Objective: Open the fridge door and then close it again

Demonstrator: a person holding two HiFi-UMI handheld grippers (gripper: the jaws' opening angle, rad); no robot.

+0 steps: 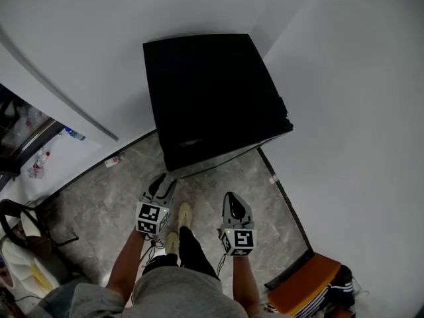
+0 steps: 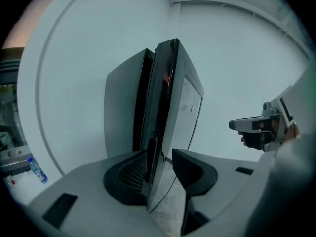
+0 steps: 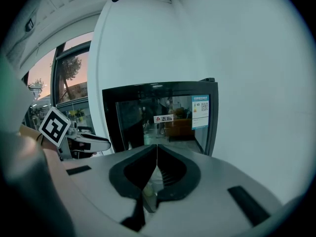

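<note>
We are at the approach, and the opening step is not yet begun. The fridge (image 1: 212, 91) stands on the floor just ahead of both tongs, and its glass door (image 3: 158, 115) looks shut. The left tongs (image 1: 163, 183) have their jaws apart and grip nothing; the door's side edge shows through their gap, ahead and unreached. The right tongs (image 1: 233, 199), just to the right of them, are closed together and empty. Next, we judge, the left tongs must go forward, catch that edge and swing the door outward.
</note>
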